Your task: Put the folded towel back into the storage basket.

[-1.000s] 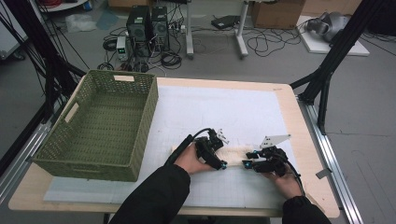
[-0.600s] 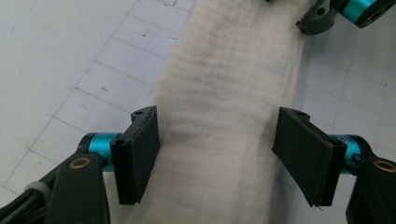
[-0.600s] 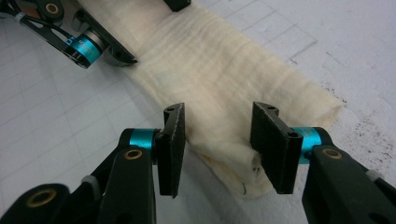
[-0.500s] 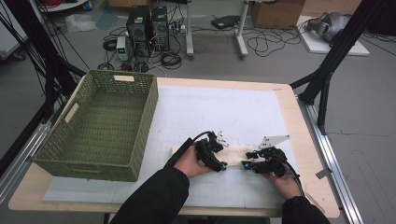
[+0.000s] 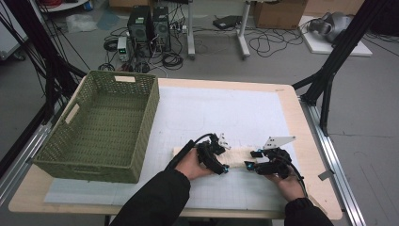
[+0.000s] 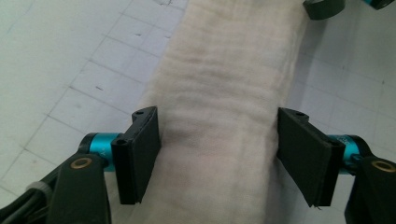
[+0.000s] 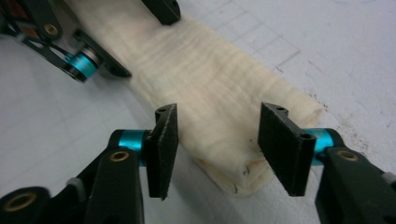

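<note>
A folded cream cloth point(image 5: 237, 151) lies as a long strip on the white gridded mat point(image 5: 211, 108). In the left gripper view the cloth point(image 6: 224, 93) runs between the two black pads of my left gripper point(image 6: 217, 156), which stand open at its edges. My left gripper point(image 5: 223, 155) and right gripper point(image 5: 250, 159) face each other over the strip. In the right gripper view the right gripper point(image 7: 217, 149) straddles the cloth's point(image 7: 205, 79) rolled end. Its jaws have just been opening, and the pads do not press the cloth. The left gripper's fingers point(image 7: 79, 60) show farther along the strip.
A deep green woven basket point(image 5: 101, 122) stands on the table's left half. The wooden table's right edge point(image 5: 310, 141) lies close beside the right hand. Black stand legs, cables and computer cases sit on the floor beyond the table.
</note>
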`<act>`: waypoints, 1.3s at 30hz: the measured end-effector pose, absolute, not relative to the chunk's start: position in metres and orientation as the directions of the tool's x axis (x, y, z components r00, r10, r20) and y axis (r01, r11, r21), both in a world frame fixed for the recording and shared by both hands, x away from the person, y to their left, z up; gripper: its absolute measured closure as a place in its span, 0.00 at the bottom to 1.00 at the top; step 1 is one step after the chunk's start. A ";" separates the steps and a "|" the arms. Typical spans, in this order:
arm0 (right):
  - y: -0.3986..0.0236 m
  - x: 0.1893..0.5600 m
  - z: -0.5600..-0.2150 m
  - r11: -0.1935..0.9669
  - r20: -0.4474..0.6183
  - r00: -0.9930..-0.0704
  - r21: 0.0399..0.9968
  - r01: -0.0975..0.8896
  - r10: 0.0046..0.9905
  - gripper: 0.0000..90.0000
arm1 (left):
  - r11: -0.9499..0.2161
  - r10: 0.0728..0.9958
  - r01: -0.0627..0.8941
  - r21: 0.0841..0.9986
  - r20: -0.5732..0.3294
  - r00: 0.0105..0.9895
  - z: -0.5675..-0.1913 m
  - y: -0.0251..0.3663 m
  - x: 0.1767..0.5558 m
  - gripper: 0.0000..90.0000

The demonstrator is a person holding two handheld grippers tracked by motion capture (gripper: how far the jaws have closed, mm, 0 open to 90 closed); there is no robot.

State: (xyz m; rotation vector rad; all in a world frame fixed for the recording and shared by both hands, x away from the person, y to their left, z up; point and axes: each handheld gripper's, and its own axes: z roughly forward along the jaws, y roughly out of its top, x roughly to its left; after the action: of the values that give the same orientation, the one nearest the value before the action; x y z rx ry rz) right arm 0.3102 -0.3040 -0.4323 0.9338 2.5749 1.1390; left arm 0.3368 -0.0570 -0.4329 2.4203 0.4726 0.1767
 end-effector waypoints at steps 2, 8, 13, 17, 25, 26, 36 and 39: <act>-0.302 0.311 -0.434 0.528 0.072 -0.785 0.702 0.478 0.615 0.54 | -0.714 0.389 0.296 0.635 0.008 0.921 -0.433 -0.058 0.336 0.39; -0.301 0.312 -0.436 0.530 0.075 -0.786 0.698 0.481 0.614 0.57 | -0.695 0.394 0.327 0.640 -0.041 0.918 -0.432 -0.056 0.338 0.36; -0.300 0.311 -0.438 0.533 0.063 -0.783 0.699 0.478 0.619 0.58 | -0.671 0.403 0.338 0.661 -0.058 0.913 -0.425 -0.049 0.343 0.40; -0.301 0.311 -0.439 0.527 0.069 -0.783 0.703 0.478 0.618 0.58 | -0.687 0.401 0.319 0.652 -0.026 0.916 -0.427 -0.051 0.343 0.38; -0.301 0.311 -0.439 0.527 0.072 -0.783 0.701 0.480 0.618 0.58 | -0.724 0.405 0.318 0.612 0.004 0.914 -0.431 -0.059 0.342 0.35; -0.300 0.311 -0.439 0.528 0.070 -0.784 0.702 0.478 0.616 0.58 | -0.724 0.407 0.316 0.613 0.011 0.913 -0.431 -0.060 0.341 0.35; -0.306 0.309 -0.429 0.497 0.092 -0.787 0.729 0.471 0.610 0.52 | -0.728 0.420 0.305 0.614 0.048 0.906 -0.428 -0.059 0.341 0.67; -0.310 0.308 -0.424 0.472 0.094 -0.779 0.748 0.466 0.620 0.51 | -0.728 0.426 0.304 0.615 0.058 0.903 -0.428 -0.059 0.342 0.73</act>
State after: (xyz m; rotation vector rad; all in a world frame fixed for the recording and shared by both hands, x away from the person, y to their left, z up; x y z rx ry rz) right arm 0.3078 -0.3105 -0.4244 0.9437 2.5270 1.1946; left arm 0.3420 -0.0588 -0.4276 2.4393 0.5204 0.2581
